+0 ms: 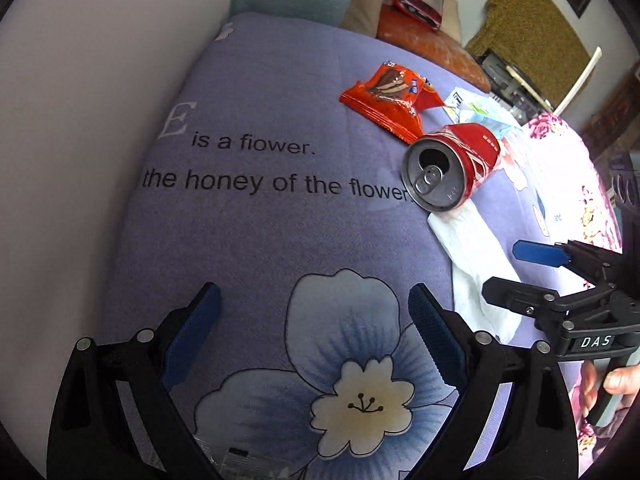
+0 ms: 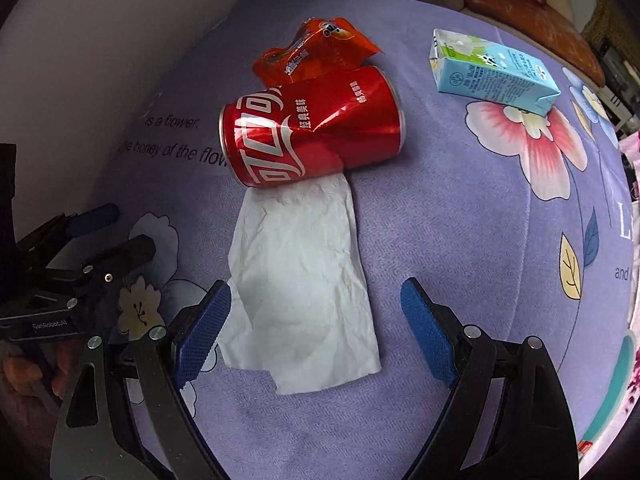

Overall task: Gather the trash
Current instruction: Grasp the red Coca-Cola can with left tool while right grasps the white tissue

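Step looks like approach, nothing picked yet. Purple floral bedspread is carrying all the trash. White tissue is lying flat, top edge tucked under the dented red cola can. Orange snack wrapper is sitting just behind the can, blue milk carton well to its right. Right gripper is hanging wide open over the tissue; left gripper also wide, empty, left of the can. Next: probably lowering onto the tissue, pinching thin paper off soft fabric. Cluttered bedroom behind.
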The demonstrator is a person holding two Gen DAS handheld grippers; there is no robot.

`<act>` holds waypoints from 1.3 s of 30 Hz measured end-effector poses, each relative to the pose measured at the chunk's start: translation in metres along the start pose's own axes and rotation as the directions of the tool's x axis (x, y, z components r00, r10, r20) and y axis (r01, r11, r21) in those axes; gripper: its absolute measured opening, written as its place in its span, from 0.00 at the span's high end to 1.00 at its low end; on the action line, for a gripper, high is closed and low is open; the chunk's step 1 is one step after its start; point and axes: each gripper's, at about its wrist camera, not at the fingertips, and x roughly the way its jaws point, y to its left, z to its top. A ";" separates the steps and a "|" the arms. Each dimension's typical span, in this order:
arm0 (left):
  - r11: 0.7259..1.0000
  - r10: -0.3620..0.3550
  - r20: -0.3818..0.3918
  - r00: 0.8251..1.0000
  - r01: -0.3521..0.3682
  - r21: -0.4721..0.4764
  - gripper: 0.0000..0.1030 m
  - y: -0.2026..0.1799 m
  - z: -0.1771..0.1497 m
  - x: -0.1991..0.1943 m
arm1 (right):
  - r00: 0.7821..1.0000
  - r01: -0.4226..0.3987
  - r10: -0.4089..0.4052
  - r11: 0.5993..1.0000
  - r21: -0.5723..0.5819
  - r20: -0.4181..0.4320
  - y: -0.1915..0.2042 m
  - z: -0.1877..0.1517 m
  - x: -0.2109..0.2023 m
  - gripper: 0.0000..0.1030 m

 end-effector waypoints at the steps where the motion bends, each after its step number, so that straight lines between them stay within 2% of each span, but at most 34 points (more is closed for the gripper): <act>1: 1.000 0.002 0.001 1.000 -0.002 0.000 0.08 0.002 0.001 0.000 | 1.000 0.006 -0.006 1.000 -0.012 0.006 0.003 0.002 0.003 0.20; 7: 1.000 0.002 0.012 1.000 -0.002 -0.013 0.08 0.006 0.005 -0.005 | 0.998 0.046 -0.044 0.998 -0.039 0.039 0.015 0.006 0.016 0.20; 8: 1.000 0.001 0.012 1.000 -0.001 -0.013 0.08 0.006 0.005 -0.006 | 0.998 0.054 -0.052 0.997 -0.048 0.047 0.017 0.006 0.017 0.24; 11: 1.000 -0.003 0.008 1.000 0.003 -0.011 0.08 0.006 0.005 -0.006 | 0.992 0.107 -0.100 0.990 -0.097 0.070 0.022 0.001 0.015 0.42; 12: 1.000 -0.005 0.006 1.000 0.005 -0.010 0.08 0.005 0.005 -0.006 | 0.993 0.101 -0.093 0.989 -0.110 0.071 0.024 -0.001 0.013 0.56; 13: 1.000 -0.008 0.004 1.000 0.008 -0.007 0.08 0.003 0.006 -0.005 | 0.993 0.103 -0.095 0.987 -0.125 0.072 0.024 -0.002 0.011 0.66; 14: 1.000 -0.011 0.004 1.000 0.011 -0.002 0.08 0.000 0.007 -0.005 | 0.993 0.101 -0.093 0.986 -0.134 0.069 0.025 -0.004 0.009 0.85; 15: 1.000 -0.013 0.004 1.000 0.013 0.005 0.08 -0.003 0.007 -0.005 | 0.994 0.101 -0.094 0.986 -0.136 0.061 0.022 -0.005 0.005 0.92; 20: 0.998 -0.029 0.005 1.000 0.028 0.048 0.08 -0.025 0.012 -0.004 | 0.994 0.101 -0.097 0.990 -0.098 0.044 0.003 -0.021 -0.007 0.93; 29: 0.982 -0.023 0.016 1.000 0.019 0.185 0.08 -0.074 0.045 0.004 | 0.991 0.071 -0.088 0.984 0.164 0.105 -0.077 -0.039 -0.047 0.93; 33: 0.960 -0.013 -0.003 1.000 0.013 0.279 0.08 -0.098 0.059 0.015 | 0.989 0.051 -0.078 0.977 0.205 0.124 -0.097 -0.037 -0.054 0.93; 39: 0.914 0.050 -0.044 0.998 -0.028 0.406 0.08 -0.126 0.075 0.041 | 0.989 0.009 -0.046 0.969 0.246 0.143 -0.113 -0.037 -0.055 0.93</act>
